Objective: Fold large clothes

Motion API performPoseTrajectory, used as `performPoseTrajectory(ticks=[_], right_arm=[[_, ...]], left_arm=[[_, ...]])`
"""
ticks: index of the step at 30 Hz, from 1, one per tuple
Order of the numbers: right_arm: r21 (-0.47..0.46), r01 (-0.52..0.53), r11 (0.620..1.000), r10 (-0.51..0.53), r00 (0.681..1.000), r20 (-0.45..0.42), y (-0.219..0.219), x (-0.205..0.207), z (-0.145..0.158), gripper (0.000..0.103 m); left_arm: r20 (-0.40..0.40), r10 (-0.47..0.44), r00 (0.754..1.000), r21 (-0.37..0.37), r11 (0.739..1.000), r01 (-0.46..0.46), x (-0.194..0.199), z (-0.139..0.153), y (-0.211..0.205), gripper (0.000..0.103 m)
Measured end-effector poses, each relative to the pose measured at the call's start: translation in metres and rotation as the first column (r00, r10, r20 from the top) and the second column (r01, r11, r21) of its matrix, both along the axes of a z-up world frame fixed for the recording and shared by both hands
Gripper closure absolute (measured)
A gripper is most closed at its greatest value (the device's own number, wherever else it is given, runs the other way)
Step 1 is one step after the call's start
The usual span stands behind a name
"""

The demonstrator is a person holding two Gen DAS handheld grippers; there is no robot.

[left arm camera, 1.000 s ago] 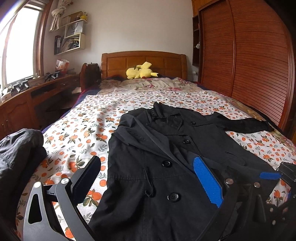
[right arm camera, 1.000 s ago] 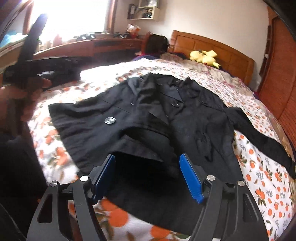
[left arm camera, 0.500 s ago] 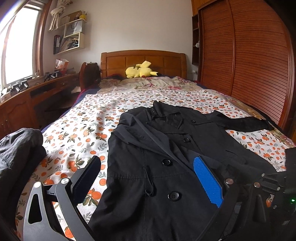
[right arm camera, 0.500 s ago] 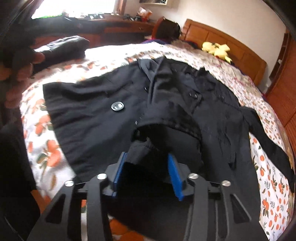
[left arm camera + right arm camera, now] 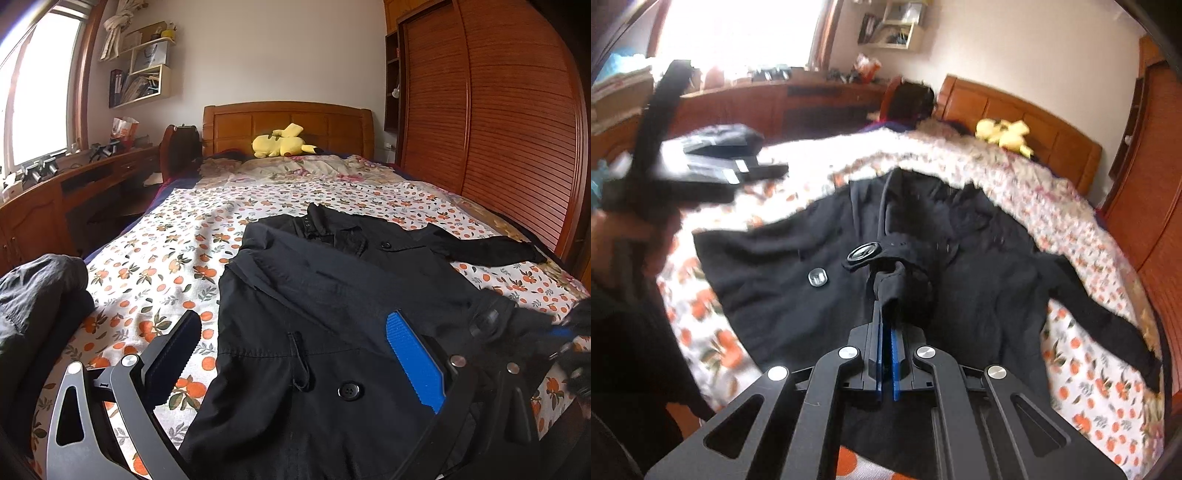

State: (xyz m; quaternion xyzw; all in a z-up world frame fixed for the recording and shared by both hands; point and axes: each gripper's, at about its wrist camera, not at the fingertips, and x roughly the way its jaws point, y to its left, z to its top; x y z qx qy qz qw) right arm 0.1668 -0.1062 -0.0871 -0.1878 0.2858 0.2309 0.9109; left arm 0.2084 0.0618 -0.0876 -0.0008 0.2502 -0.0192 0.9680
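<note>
A black coat (image 5: 332,314) lies spread on the floral bed (image 5: 155,258), soft, floppy and probably weighty. The right gripper (image 5: 886,332) pinches its hem; the left gripper (image 5: 291,354) hovers, fingers wide

Bedroom in daylight, wood furniture all round

A bright window (image 5: 33,96) lights a long wooden desk (image 5: 44,199) under wall shelves (image 5: 142,74). The white wall (image 5: 280,51) backs a wooden headboard (image 5: 288,123), and a slatted wooden wardrobe (image 5: 509,122) flanks the bed (image 5: 207,218) with its orange-flowered sheet.
</note>
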Motion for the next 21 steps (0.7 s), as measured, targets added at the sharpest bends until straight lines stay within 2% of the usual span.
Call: performPoseTrajectory(ticks=[3,7,15,21], right_arm=[[0.043,-0.029,0.999,0.028,0.999,0.020,0.003,-0.012,0.022,0.101],[0.063,-0.043,0.997,0.042,0.999,0.019,0.007,-0.017,0.030,0.101],[0.039,0.039,0.998,-0.038,0.999,-0.031,-0.015,0.007,0.002,0.101],[0.044,0.163,0.986,-0.158,0.983,-0.094,-0.056,0.045,-0.030,0.100]], left_arm=[[0.003,0.004,1.000,-0.005,1.000,-0.004,-0.001,0.001,0.003,0.002],[0.004,0.005,1.000,-0.008,1.000,-0.005,-0.002,0.001,0.004,0.002],[0.003,0.002,1.000,-0.004,1.000,-0.002,-0.002,0.001,0.005,0.002],[-0.003,-0.006,1.000,0.011,1.000,0.006,-0.001,0.000,-0.002,0.002]])
